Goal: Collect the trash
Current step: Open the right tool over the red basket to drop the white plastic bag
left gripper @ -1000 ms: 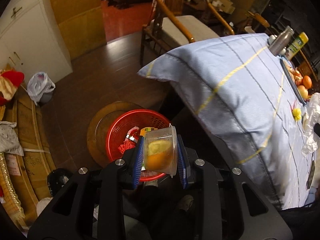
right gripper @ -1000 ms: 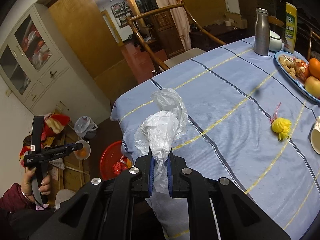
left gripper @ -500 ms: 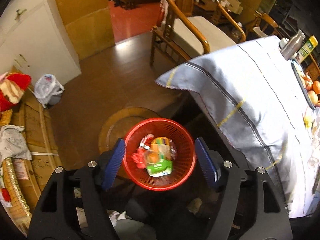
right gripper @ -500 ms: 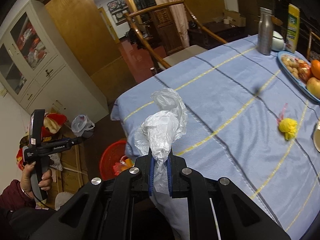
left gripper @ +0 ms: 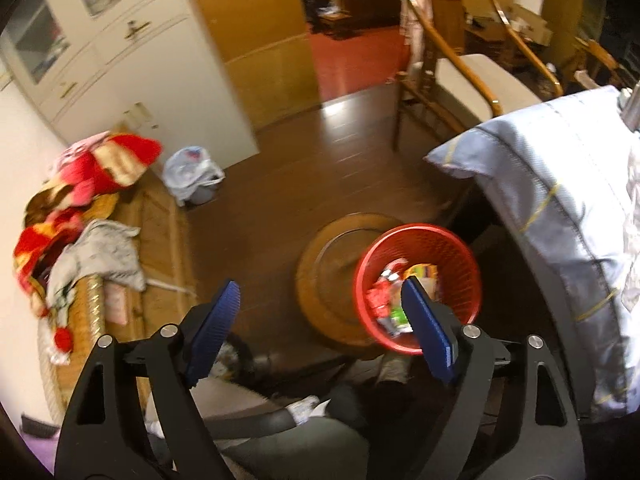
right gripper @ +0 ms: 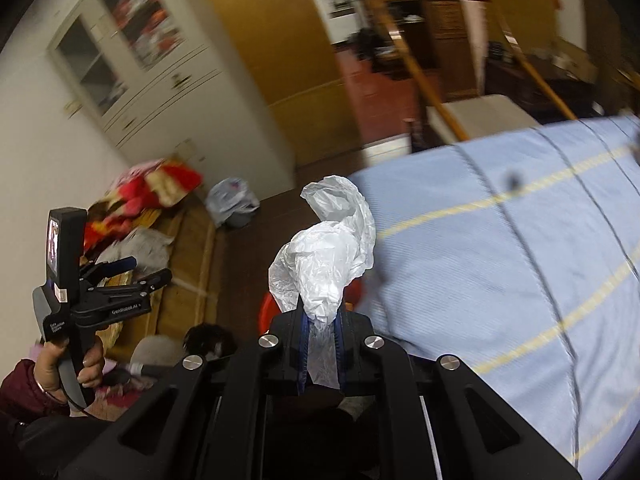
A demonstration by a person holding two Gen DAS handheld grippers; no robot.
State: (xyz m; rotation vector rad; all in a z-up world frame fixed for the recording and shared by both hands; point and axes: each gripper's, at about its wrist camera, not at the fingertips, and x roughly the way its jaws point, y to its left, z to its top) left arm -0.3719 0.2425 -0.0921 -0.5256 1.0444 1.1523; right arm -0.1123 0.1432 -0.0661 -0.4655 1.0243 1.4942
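The left gripper (left gripper: 320, 320) is hanging above the floor with its blue pads (left gripper: 214, 322) spread wide apart and nothing between them, which suits a tool that has no load and is waiting out of the way. The red basket (left gripper: 448, 240) is sitting at about three o'clock from that gripper's centre, partly behind the right-hand pad, on a round wooden stand (left gripper: 328, 280) beside the draped table (left gripper: 560, 200); wrappers and other scraps (left gripper: 390, 300) are lying in its bottom, so it is clearly serving as the trash bin. The right gripper (right gripper: 320, 332) is pinching a crumpled white plastic bag (right gripper: 324, 256) between its closed pads, the bulk of the bag puffing upward toward twelve o'clock because only its lower neck is being squeezed. In the right wrist view a sliver of the basket is peeking out behind the bag at about seven o'clock from it, low beside the table edge, which suggests the bag is being carried off the table toward the bin. Being light and springy, the bag is likely needing a release directly over the opening, or it may be drifting onto the floor.
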